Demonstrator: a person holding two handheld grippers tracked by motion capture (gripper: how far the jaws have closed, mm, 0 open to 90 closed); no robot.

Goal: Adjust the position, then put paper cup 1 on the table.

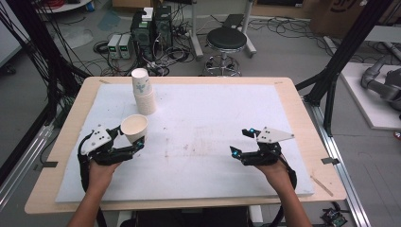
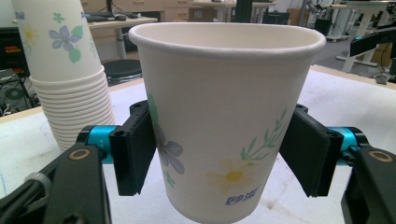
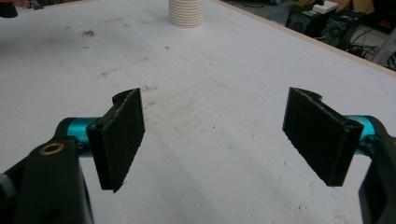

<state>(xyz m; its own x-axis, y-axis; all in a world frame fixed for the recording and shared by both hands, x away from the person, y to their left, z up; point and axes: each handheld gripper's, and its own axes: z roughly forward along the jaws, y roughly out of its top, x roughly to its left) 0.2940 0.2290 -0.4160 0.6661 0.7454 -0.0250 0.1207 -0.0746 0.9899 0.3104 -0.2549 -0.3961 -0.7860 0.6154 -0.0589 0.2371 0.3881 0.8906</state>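
Held upright between the left hand-held gripper's pads, paper cup just in front of the cup stack on the tabletop; right hand-held gripper wide, empty, well right of stack.

A white foam mat, marked with faint brown stains near its middle, covers most of a light wooden table. Beyond the table's far edge, a round black stool on a chrome base stands on the grey floor. To its left sit two dark computer towers and a pair of small pale boxes, amid tangled black cables. Black frame posts rise at the right, and a cardboard box stands at the far right
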